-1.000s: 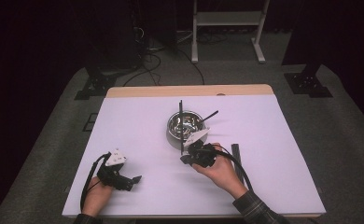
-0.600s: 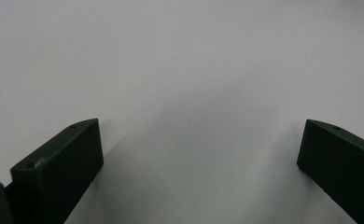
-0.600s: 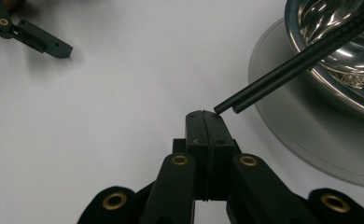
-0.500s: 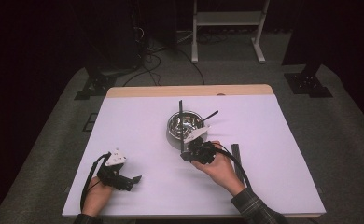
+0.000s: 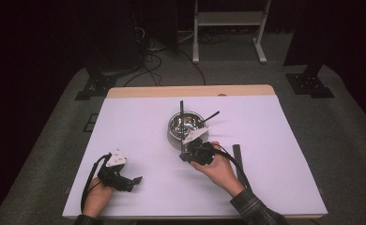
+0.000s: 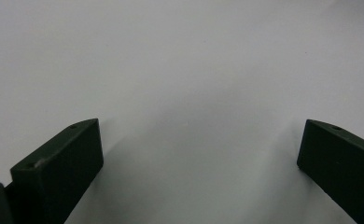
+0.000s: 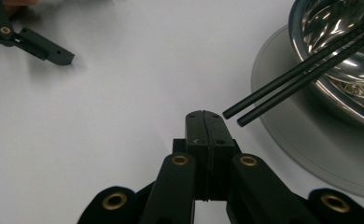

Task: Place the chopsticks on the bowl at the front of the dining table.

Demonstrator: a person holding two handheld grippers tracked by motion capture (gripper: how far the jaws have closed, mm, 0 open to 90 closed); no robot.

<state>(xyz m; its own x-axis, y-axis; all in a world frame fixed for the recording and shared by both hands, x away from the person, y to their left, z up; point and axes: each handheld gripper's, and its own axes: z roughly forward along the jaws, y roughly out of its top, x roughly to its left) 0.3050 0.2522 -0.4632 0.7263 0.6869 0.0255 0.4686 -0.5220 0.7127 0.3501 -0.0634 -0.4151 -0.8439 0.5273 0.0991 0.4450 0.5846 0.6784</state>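
A person sits at a table [image 5: 139,136] covered in white, a gripper in each hand. In the high view a steel bowl [image 5: 186,124] stands just above the middle of the frame, with dark sticks leaning out of it: one points toward the top of the frame, one toward the upper right, and a pair of black chopsticks [image 7: 306,70] comes out over the rim toward the lower part of the bowl.

The right gripper [image 5: 186,154] sits just below the bowl in the high view, held by the right hand [image 5: 217,164], whose plaid sleeve enters from the bottom edge. In the right gripper view its jaws are pressed flat together with nothing between them. The tips of the two chopsticks hang free just to the upper right of the jaw ends, close but not touching, while their far ends rest inside the bowl at the upper right of that frame.

The left gripper [image 5: 133,182] lies at the lower left of the high view, well apart from the bowl. In the left gripper view its jaws stand wide apart over bare white tabletop.

A black strip [image 5: 237,159] lies flat on the table to the right of the right hand.
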